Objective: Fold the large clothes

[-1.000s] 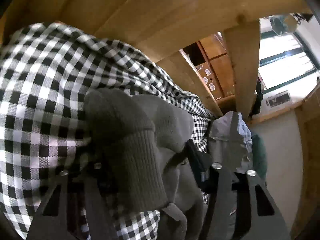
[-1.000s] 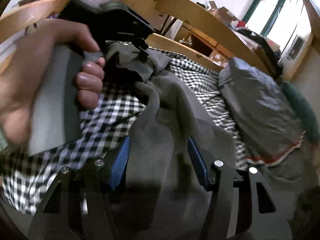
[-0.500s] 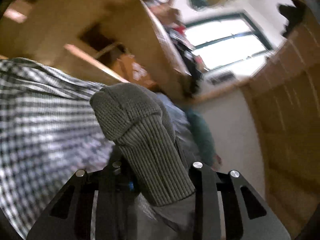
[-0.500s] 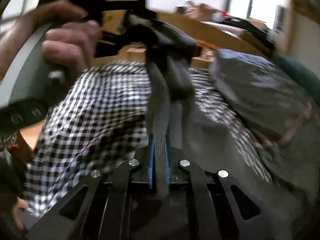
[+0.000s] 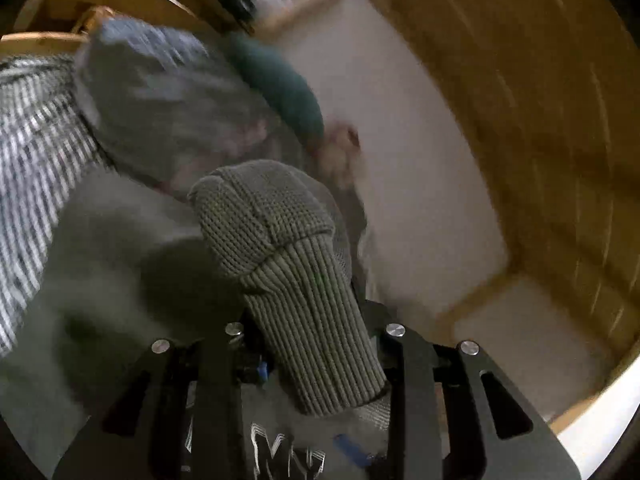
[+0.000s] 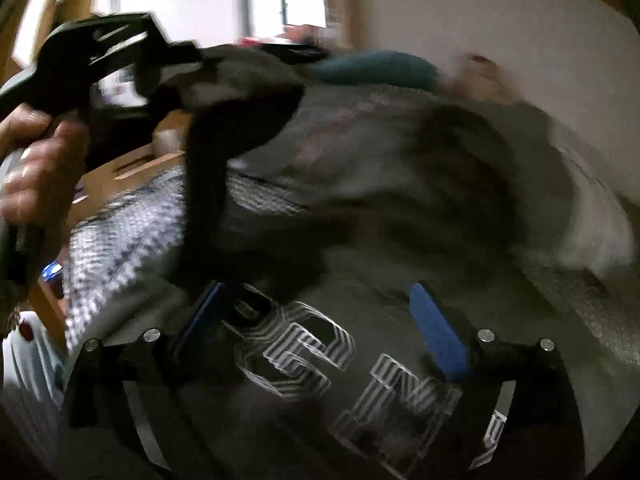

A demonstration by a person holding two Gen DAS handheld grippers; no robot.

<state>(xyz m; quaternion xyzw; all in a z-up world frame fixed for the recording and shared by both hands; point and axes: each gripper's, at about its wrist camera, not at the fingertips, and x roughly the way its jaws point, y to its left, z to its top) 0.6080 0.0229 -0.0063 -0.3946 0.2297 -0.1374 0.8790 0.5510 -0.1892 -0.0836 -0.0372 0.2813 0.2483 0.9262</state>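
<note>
the grey sweatshirt [image 6: 360, 272] lies spread over the checked sheet [image 6: 132, 232], its striped block lettering [image 6: 320, 356] facing up right under the right gripper [image 6: 320, 328]. that gripper's two blue-padded fingers [image 6: 438, 334] stand wide apart above the print, with nothing between them. the left gripper [image 5: 316, 344] is clamped on the ribbed cuff [image 5: 304, 312] of a sleeve; the knit end [image 5: 260, 208] sticks out past its tips like a rounded knob, and a bit of the lettering [image 5: 280, 448] shows below its frame. in the right wrist view the left gripper [image 6: 188, 80] appears at upper left, held in the person's hand [image 6: 36, 168], with dark grey fabric bunched at its tips and a strand of sleeve hanging down from it to the body of the garment, so the sleeve is lifted off the bed while the rest stays flat. behind the sweatshirt there is another grey garment [image 5: 160, 100] in a heap, and beyond it a teal cushion [image 5: 280, 88] near the pale wall [image 5: 400, 160]. a wooden frame [image 5: 540, 120] runs along the right side of the left wrist view. both views are motion-blurred, so fine detail of the background cannot be told
</note>
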